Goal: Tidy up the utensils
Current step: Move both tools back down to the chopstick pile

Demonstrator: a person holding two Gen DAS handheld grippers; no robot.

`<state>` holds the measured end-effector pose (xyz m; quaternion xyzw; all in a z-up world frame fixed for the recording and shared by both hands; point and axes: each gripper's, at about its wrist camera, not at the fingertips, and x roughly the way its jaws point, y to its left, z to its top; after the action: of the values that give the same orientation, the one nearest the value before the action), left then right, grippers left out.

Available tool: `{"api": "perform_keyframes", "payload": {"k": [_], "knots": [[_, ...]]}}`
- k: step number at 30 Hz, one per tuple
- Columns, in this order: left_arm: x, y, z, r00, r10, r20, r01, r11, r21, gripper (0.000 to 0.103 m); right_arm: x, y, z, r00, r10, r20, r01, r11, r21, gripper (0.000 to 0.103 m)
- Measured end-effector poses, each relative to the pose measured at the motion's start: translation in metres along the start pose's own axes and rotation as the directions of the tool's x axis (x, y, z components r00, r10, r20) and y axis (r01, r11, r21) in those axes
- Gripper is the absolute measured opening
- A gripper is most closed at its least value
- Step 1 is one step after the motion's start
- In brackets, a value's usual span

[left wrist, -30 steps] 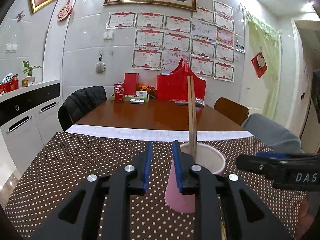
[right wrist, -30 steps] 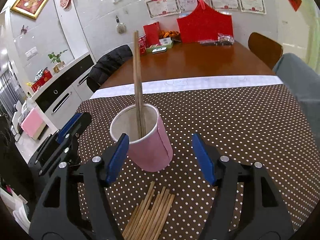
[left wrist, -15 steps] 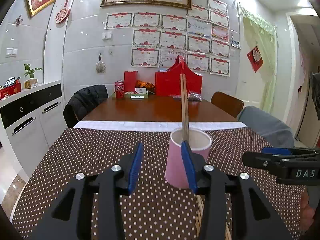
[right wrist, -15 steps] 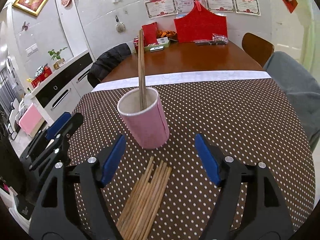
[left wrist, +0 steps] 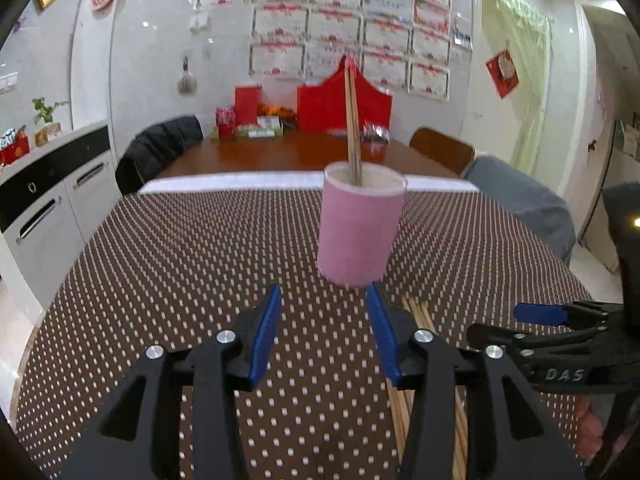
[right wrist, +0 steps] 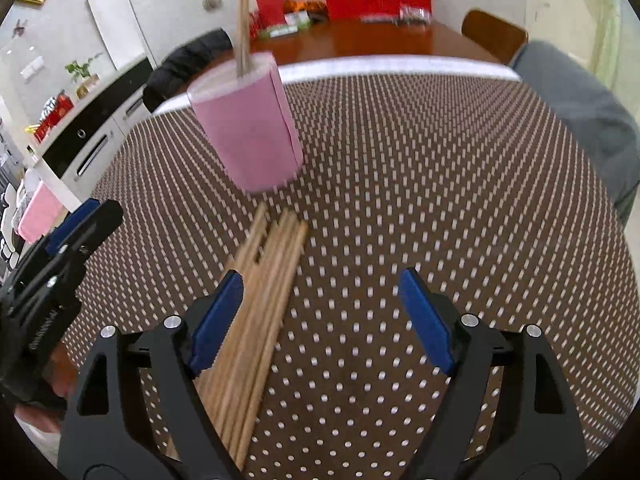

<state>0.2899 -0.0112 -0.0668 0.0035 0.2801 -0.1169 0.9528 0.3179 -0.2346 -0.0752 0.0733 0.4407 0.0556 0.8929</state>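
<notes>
Dotted tablecloth (right wrist: 440, 168): pink cup (right wrist: 248, 128) w/ 2 chopsticks; loose chopsticks (right wrist: 260, 304) lie beside it. Right gripper (right wrist: 320, 312) spread, jaws just been opening, empty; centre over one pair. Left gripper (left wrist: 324, 332) apart, also just opened, empty.

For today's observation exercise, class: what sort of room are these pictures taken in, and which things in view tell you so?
Most likely a home dining room. A long wooden dining table with chairs stands behind the dotted tablecloth, a low cabinet lines one wall, and framed certificates cover the far wall.

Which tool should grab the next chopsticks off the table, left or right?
Right, probably. The right tool is open, with the loose chopsticks by its left finger. The left tool faces the pink cup, with the bundle off to its side.
</notes>
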Motion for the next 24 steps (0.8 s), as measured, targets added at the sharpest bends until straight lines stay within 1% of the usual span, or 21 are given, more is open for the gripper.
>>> {"api": "perform_keyframes", "payload": {"k": [6,8,11,13,15,18,19,20,21,24], "knots": [[0.004,0.004,-0.012,0.999,-0.036,-0.040,0.035,0.999,-0.016,0.045,0.021,-0.001,-0.018,0.997,-0.024,-0.070,0.024,1.000,0.003,0.080],[0.007,0.006,-0.015,0.997,-0.048,-0.059,0.046,0.999,-0.027,0.045,0.021,0.001,-0.020,0.998,-0.044,-0.052,0.044,0.999,-0.009,0.080],[0.010,0.007,-0.018,0.993,-0.075,-0.094,0.071,0.997,-0.041,0.045,0.026,0.008,-0.022,0.995,-0.088,-0.053,0.086,0.996,-0.036,0.081],[0.011,0.006,-0.019,0.991,-0.080,-0.103,0.076,0.996,-0.041,0.045,0.027,0.010,-0.023,0.992,-0.116,-0.043,0.115,0.993,-0.041,0.086],[0.013,0.004,-0.020,0.990,-0.079,-0.114,0.076,0.997,-0.033,0.045,0.031,0.010,-0.023,0.990,-0.136,-0.042,0.135,0.991,-0.020,0.090],[0.017,0.004,-0.022,0.986,-0.088,-0.141,0.084,0.996,-0.035,0.046,0.036,0.008,-0.021,0.985,-0.166,-0.038,0.165,0.986,-0.007,0.095],[0.018,0.004,-0.023,0.985,-0.092,-0.148,0.087,0.995,-0.041,0.046,0.037,0.007,-0.021,0.985,-0.171,-0.036,0.171,0.985,-0.004,0.096],[0.018,0.005,-0.025,0.984,-0.092,-0.150,0.086,0.995,-0.042,0.046,0.040,0.009,-0.021,0.976,-0.214,-0.040,0.214,0.977,-0.013,0.096],[0.018,0.005,-0.025,0.985,-0.087,-0.149,0.082,0.996,-0.038,0.046,0.041,0.011,-0.021,0.972,-0.233,-0.023,0.232,0.972,-0.022,0.097],[0.018,0.004,-0.028,0.985,-0.072,-0.154,0.070,0.997,-0.022,0.046,0.045,0.016,-0.017,0.965,-0.261,0.008,0.261,0.964,-0.047,0.096]]}}
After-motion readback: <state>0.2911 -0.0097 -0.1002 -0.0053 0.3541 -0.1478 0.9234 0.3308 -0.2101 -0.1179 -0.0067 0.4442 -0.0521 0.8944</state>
